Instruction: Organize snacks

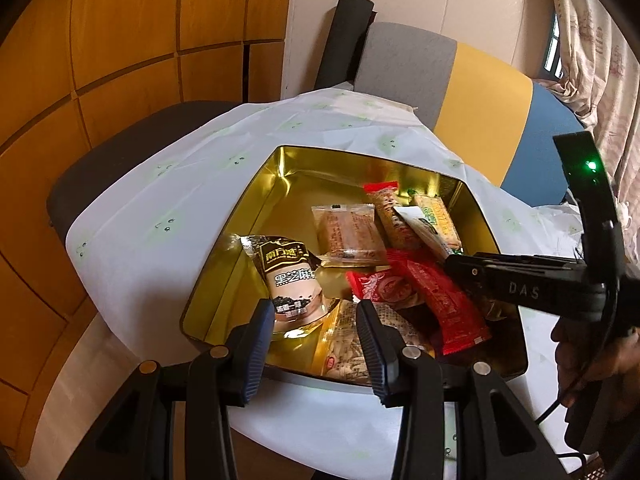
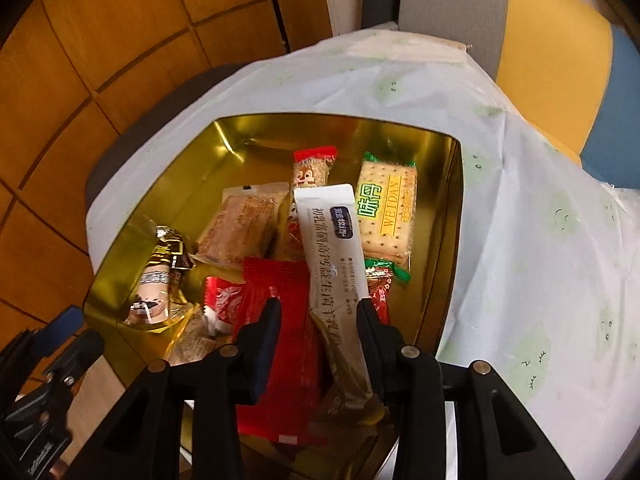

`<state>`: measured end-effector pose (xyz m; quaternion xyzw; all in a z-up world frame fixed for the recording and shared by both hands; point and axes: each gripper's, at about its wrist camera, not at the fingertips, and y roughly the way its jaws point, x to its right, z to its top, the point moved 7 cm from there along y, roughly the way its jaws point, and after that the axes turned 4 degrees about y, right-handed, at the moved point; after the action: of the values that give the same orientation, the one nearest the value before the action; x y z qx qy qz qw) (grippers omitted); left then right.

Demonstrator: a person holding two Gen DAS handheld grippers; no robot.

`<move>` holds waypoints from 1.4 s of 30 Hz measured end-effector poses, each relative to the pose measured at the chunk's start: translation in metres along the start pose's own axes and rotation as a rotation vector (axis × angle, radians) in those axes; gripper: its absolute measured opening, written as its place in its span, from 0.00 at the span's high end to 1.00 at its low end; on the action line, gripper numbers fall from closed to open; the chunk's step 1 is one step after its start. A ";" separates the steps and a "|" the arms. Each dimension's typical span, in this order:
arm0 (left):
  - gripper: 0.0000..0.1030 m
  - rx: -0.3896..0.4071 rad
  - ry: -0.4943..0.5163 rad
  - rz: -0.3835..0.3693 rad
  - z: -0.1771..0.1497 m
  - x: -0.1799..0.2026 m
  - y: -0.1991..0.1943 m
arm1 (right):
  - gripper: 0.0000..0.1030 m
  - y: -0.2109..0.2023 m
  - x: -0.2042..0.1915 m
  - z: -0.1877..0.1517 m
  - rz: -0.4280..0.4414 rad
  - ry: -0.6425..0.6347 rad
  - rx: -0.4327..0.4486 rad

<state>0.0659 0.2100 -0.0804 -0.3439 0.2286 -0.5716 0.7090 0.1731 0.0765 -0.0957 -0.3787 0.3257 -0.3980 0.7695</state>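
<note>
Right wrist view: a gold tin (image 2: 448, 216) sits on a white cloth (image 2: 540, 184) printed with pale green faces, and holds the snacks. A long white sachet (image 2: 332, 236) lies tilted across the pile; its near end runs between the fingers of the right gripper (image 2: 318, 320). The jaws stand apart, wider than the sachet, and whether either pad touches it cannot be told. Just right of the sachet lies a green-edged cracker pack (image 2: 386, 208); far of it lies a red-tipped bar (image 2: 312, 168); to its left lies a clear-wrapped biscuit pack (image 2: 240, 228). A long red packet (image 2: 280, 320) lies under the left finger, and a gold-and-brown sesame packet (image 2: 160, 280) rests against the tin's left wall. Left wrist view: the left gripper (image 1: 316, 324) hovers over the near edge of the tin (image 1: 248, 200), jaws apart and holding nothing, with the sesame packet (image 1: 288, 276) just beyond its left finger. The right gripper (image 1: 452, 258) enters from the right over the tin. Beyond the cloth (image 1: 160, 200) stand a grey, yellow and blue chair back (image 1: 472, 88) and orange wood panelling (image 1: 120, 40).
</note>
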 end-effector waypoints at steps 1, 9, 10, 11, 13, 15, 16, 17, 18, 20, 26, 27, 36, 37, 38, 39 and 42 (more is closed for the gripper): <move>0.58 0.000 0.007 -0.002 0.000 0.002 0.000 | 0.62 -0.002 0.000 -0.002 -0.010 -0.017 0.011; 0.58 0.025 0.024 0.010 0.004 0.010 -0.011 | 0.41 -0.018 -0.001 -0.005 0.009 -0.024 0.069; 0.58 0.029 0.024 0.011 0.005 0.011 -0.013 | 0.41 -0.025 -0.001 -0.006 0.009 -0.025 0.084; 0.58 0.036 0.024 0.018 0.005 0.011 -0.015 | 0.41 -0.030 0.000 -0.008 0.006 -0.020 0.097; 0.58 0.059 0.026 0.035 0.007 0.012 -0.021 | 0.40 -0.036 0.003 -0.009 0.007 0.017 0.118; 0.58 0.092 0.010 0.050 0.010 0.013 -0.029 | 0.38 -0.047 0.009 -0.015 0.004 0.062 0.144; 0.58 0.101 0.003 0.047 0.010 0.014 -0.032 | 0.35 -0.055 0.013 -0.020 -0.019 0.079 0.166; 0.57 0.114 -0.003 0.043 0.011 0.015 -0.036 | 0.34 -0.060 0.016 -0.024 -0.039 0.088 0.183; 0.57 0.130 -0.007 0.045 0.012 0.017 -0.040 | 0.33 -0.067 0.019 -0.030 -0.064 0.098 0.204; 0.57 0.149 -0.002 0.054 0.013 0.022 -0.046 | 0.30 -0.080 0.027 -0.042 -0.096 0.138 0.233; 0.41 0.167 0.008 0.056 0.012 0.040 -0.060 | 0.27 -0.096 0.044 -0.073 -0.148 0.206 0.243; 0.38 0.169 0.019 0.065 0.012 0.043 -0.062 | 0.27 -0.098 0.045 -0.076 -0.158 0.208 0.244; 0.37 0.259 0.069 0.173 0.012 0.054 -0.082 | 0.27 -0.113 0.044 -0.089 -0.208 0.172 0.295; 0.37 0.257 0.064 0.177 0.012 0.053 -0.083 | 0.27 -0.115 0.044 -0.090 -0.212 0.171 0.304; 0.37 0.256 0.060 0.181 0.012 0.052 -0.083 | 0.27 -0.117 0.044 -0.090 -0.212 0.173 0.311; 0.37 0.257 0.057 0.183 0.012 0.052 -0.084 | 0.27 -0.119 0.044 -0.091 -0.213 0.174 0.316; 0.37 0.271 0.060 0.185 0.011 0.053 -0.087 | 0.26 -0.120 0.042 -0.093 -0.215 0.169 0.321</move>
<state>0.0298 0.1518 -0.0041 -0.2053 0.2014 -0.5394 0.7914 0.0741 -0.0377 -0.0498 -0.2492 0.2794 -0.5549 0.7429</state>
